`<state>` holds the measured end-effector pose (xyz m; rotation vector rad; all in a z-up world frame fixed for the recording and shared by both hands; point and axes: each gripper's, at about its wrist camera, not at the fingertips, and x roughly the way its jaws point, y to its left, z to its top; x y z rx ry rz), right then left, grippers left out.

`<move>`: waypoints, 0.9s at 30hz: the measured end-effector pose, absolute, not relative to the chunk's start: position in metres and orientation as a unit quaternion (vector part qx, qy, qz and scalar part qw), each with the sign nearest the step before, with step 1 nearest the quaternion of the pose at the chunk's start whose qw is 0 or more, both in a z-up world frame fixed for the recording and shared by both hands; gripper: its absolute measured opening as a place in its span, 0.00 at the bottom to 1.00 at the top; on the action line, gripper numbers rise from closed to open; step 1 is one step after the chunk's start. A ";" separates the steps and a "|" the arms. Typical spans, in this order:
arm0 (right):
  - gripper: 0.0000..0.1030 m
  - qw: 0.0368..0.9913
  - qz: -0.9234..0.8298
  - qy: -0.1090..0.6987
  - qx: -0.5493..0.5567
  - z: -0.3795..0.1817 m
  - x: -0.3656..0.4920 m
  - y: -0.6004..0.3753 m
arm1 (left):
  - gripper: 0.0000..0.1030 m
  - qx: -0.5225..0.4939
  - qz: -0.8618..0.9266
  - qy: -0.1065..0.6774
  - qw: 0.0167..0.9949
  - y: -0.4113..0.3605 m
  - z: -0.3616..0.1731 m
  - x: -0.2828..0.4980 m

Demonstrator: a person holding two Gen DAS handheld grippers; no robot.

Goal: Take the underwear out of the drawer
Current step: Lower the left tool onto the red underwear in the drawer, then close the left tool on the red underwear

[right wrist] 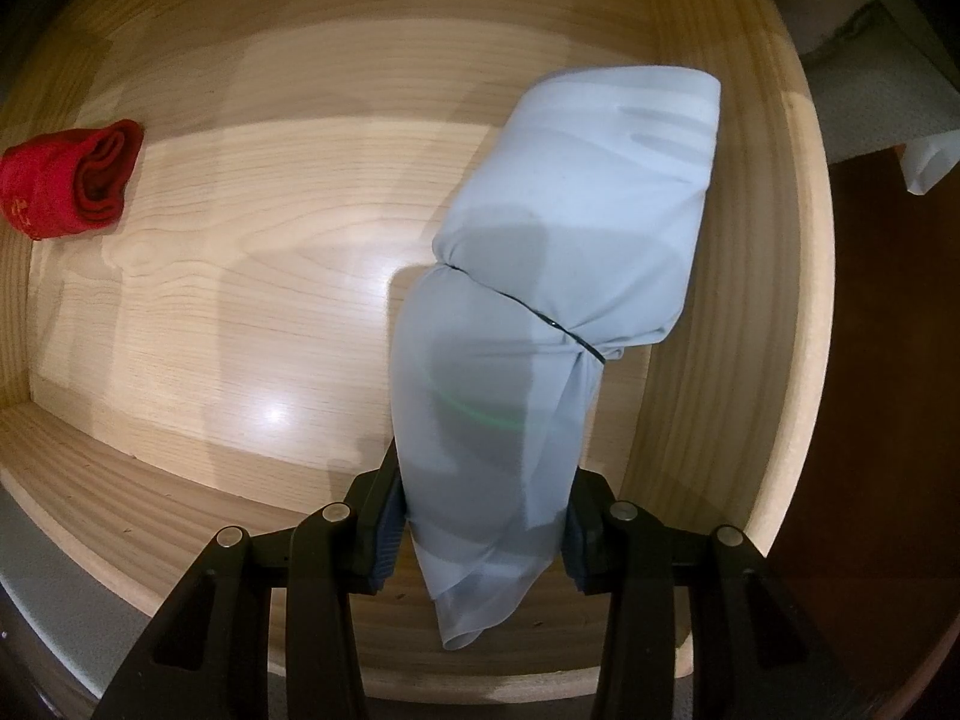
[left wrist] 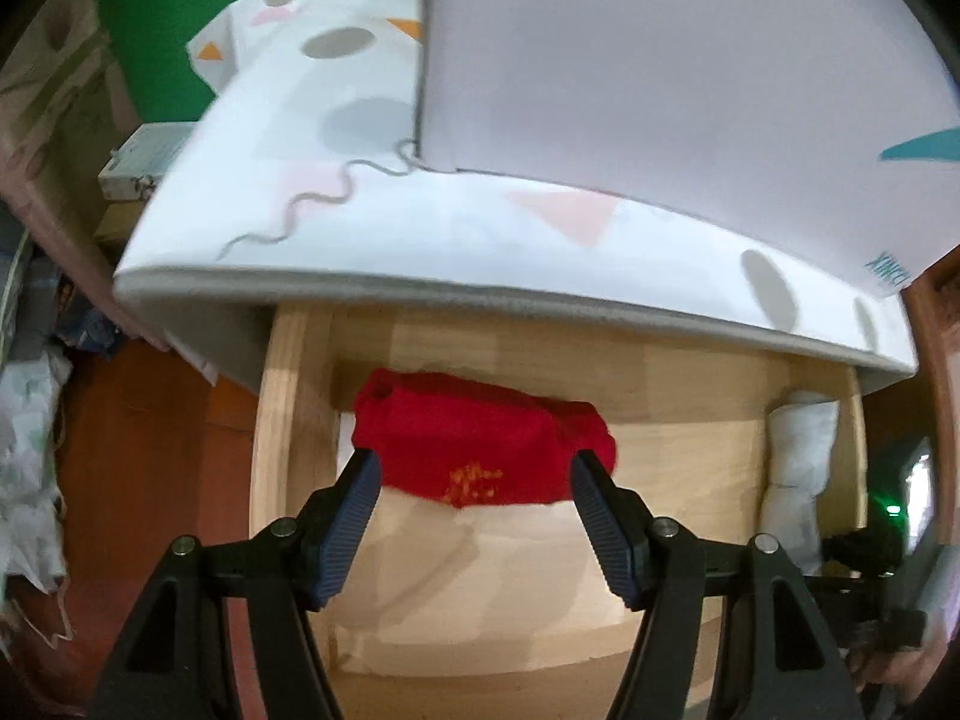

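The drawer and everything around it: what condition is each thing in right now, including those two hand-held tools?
Drawer: pulled open, inside exposed.
Red underwear: rolled up, lying on the drawer floor, ungripped.
Pale blue underwear: rolled, tied with a thin band, pinched at one end.
Left tool: open, fingers either side of the red underwear.
Right tool: shut on the pale blue underwear.
Mattress: overhanging the drawer, patterned sheet on.

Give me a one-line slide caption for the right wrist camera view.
Right tool shut on pale blue underwear inside the wooden drawer, red roll at far left.
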<state>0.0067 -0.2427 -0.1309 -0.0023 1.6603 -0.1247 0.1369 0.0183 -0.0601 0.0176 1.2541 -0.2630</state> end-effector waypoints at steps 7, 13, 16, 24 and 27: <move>0.40 0.674 -0.049 0.737 0.005 -0.131 0.006 -0.246 | 0.65 0.037 -0.103 0.594 0.797 0.005 -0.077 0.154; 0.41 0.676 -0.043 0.736 0.014 -0.132 0.007 -0.253 | 0.70 0.041 -0.077 0.599 0.796 -0.002 -0.087 0.158; 0.41 0.676 -0.041 0.736 0.015 -0.133 0.008 -0.256 | 0.71 0.052 -0.067 0.604 0.793 -0.007 -0.094 0.160; 0.42 0.676 -0.037 0.735 0.021 -0.132 0.011 -0.266 | 0.80 0.053 -0.064 0.627 0.774 -0.011 -0.107 0.168; 0.42 0.676 -0.037 0.735 0.022 -0.132 0.011 -0.267 | 0.82 0.061 -0.066 0.632 0.769 -0.014 -0.110 0.170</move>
